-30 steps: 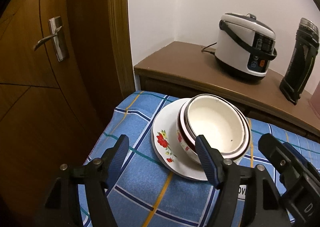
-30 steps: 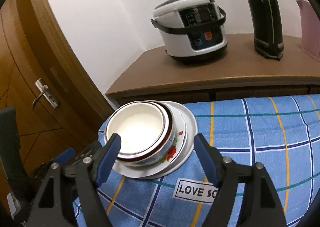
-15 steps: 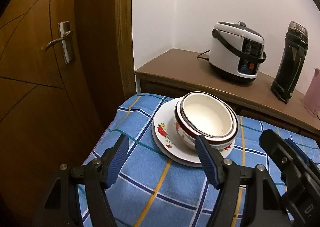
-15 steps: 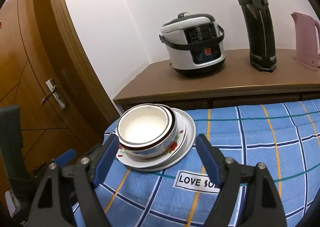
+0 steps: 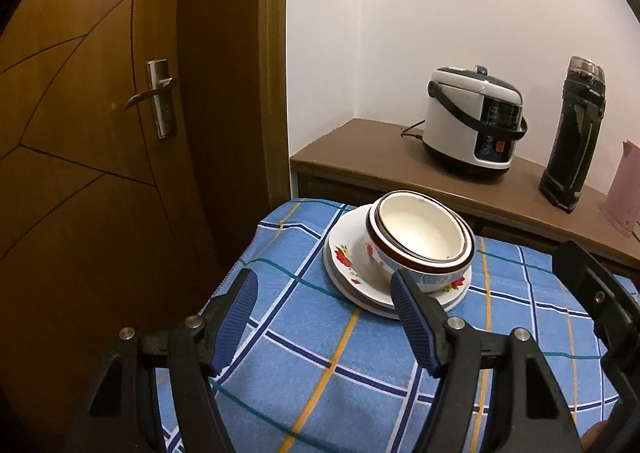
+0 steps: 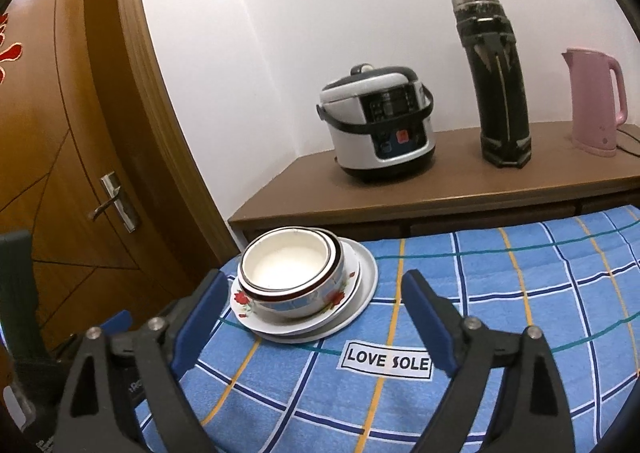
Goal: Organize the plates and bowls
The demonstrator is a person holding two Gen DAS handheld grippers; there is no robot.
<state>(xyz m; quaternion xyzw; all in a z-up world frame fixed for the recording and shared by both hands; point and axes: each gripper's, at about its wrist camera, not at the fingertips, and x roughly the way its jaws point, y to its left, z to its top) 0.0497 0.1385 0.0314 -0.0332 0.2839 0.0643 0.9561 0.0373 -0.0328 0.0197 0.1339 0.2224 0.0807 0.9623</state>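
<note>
Going left to right, a wooden door [image 5: 100, 133] with a metal handle stands at about ten o'clock in my left view. My left gripper [image 5: 324, 317] hangs low over the blue checked cloth [image 5: 304, 365], its jaws spread wide and holding nothing. Ahead at one o'clock sit the bowls [image 5: 420, 241], one nested inside another, on stacked plates [image 5: 344, 261] with red flowers. Behind them on a brown counter [image 5: 360, 149] are a rice cooker [image 5: 472, 129] and a dark flask [image 5: 576, 133].

My right gripper [image 6: 312, 313] is also wide and empty; its left finger lies just beside the plates' rim (whether it touches, I cannot tell).

I judge the stacking done. Next, I think, both grippers need only draw clear without nudging the pile.
</note>
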